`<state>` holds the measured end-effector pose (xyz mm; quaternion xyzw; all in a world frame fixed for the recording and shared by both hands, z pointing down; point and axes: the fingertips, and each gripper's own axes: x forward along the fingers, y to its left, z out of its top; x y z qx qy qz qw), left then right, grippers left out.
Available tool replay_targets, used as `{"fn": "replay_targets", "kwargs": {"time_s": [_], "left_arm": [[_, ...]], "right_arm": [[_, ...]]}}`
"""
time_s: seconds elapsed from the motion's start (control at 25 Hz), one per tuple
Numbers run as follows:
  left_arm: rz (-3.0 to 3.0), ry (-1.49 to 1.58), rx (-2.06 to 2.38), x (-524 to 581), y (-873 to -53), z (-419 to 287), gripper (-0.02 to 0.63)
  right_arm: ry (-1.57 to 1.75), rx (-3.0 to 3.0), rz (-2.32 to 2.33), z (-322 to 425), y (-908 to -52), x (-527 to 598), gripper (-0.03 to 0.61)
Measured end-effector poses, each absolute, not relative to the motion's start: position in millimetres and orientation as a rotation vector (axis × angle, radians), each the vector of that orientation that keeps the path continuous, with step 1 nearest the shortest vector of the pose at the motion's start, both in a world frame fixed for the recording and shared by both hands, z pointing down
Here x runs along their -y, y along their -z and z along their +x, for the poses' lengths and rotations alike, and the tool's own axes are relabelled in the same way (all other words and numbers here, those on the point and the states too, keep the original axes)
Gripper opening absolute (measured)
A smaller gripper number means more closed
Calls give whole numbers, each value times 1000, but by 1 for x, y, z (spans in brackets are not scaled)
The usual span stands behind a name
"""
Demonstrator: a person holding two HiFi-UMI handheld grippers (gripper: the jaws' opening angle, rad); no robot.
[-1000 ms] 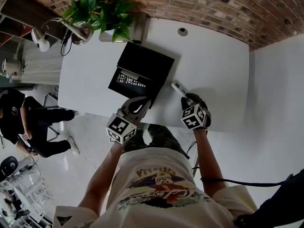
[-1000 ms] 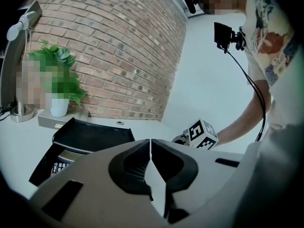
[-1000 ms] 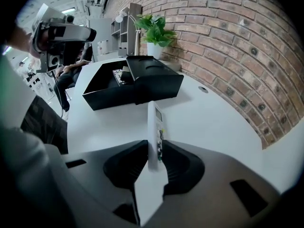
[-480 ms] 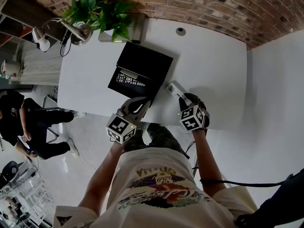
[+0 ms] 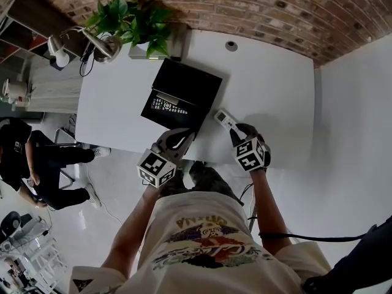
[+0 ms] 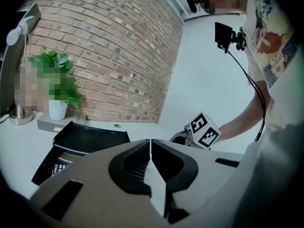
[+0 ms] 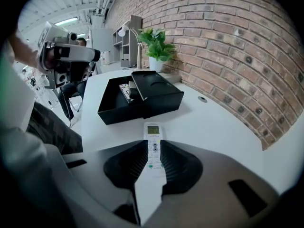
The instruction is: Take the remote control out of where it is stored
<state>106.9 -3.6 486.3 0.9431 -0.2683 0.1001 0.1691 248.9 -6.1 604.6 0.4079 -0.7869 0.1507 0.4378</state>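
The right gripper [image 7: 153, 151] has its fingers [image 7: 126, 165] set narrow on a white remote [image 7: 153, 133], pads pressing its long edges near the end nearest the person. The rest of it, screen and buttons up, sticks out ahead of the fingers over the worktop [image 7: 213, 127]. I can't tell whether that far tip touches the surface. It is out of storage, well clear of the box.

It looks to me like a light, stiff plastic bar with smooth, likely slippery sides. Held by one end, it may pivot or slide. A hold nearer its middle, across the narrow width and off the buttons, should be steadier.

To the left, the left gripper [image 6: 150, 148] has its fingers [image 6: 130, 167] shut together with nothing between them, held off the worktop's near edge.

Beyond and left of the right fingers sits the open black box [image 7: 123, 114], its lid lying partly over it. A dark remote [image 7: 126, 90] lies inside, apart from both grippers. It looks equally light and rigid, though the box walls would crowd a sideways hold.
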Motion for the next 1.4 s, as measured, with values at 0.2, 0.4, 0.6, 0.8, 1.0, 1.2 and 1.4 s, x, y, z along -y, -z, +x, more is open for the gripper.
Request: {"fn": "replay_targets", "kwargs": {"time_s": [0.2, 0.4, 0.6, 0.8, 1.0, 1.2, 1.4], "left_arm": [[2696, -255, 745, 2, -475, 109, -3], [2712, -246, 683, -12, -469, 118, -3], [2719, -217, 651, -21, -465, 124, -3], [2744, -249, 623, -25, -463, 127, -3], [2730, -186, 623, -24, -456, 125, -3], [2722, -175, 658, -20, -456, 117, -3], [2696, -169, 715, -16, -457, 102, -3]], "right_arm": [[-391, 2035, 1028, 239, -581, 10, 8], [-369, 2074, 1046, 233, -564, 12, 6], [-349, 2091, 1080, 230, -552, 12, 5], [-374, 2099, 1067, 224, -548, 6, 6], [-375, 2108, 1057, 218, -546, 3, 6], [-359, 2120, 1047, 212, -539, 5, 6], [-328, 2133, 1026, 202, -535, 12, 6]]}}
